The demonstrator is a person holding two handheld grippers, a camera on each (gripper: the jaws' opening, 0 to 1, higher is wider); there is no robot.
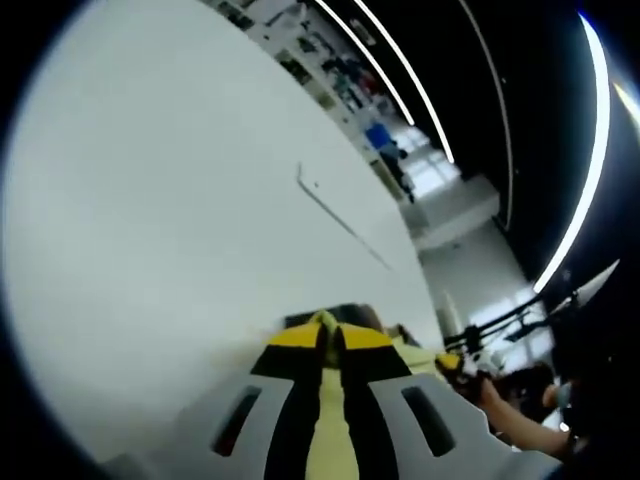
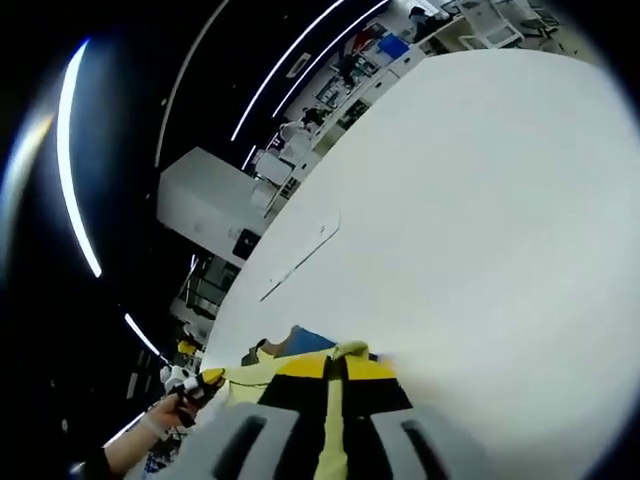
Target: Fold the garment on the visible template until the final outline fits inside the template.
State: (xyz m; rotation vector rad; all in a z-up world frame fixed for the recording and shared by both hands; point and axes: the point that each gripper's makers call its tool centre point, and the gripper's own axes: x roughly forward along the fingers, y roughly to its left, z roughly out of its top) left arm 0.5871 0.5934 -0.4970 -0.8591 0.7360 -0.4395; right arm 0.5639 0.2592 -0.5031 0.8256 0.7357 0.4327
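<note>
Both the left gripper (image 1: 330, 345) and right gripper (image 2: 333, 372) are clamped on the yellow garment (image 2: 262, 373) (held taut between them), and uneven pulling could slip a corner.

The left gripper (image 1: 332, 345) has two black jaws tipped with bright yellow pads, rising from a pale grey body. That body carries a dark slanted slot to either side of the jaws. The right gripper (image 2: 330, 368) is built alike: black jaws, yellow tips, grey shell with the same slots. Beyond the jaws a bare forearm (image 1: 525, 430) shows, no sleeve visible.
</note>
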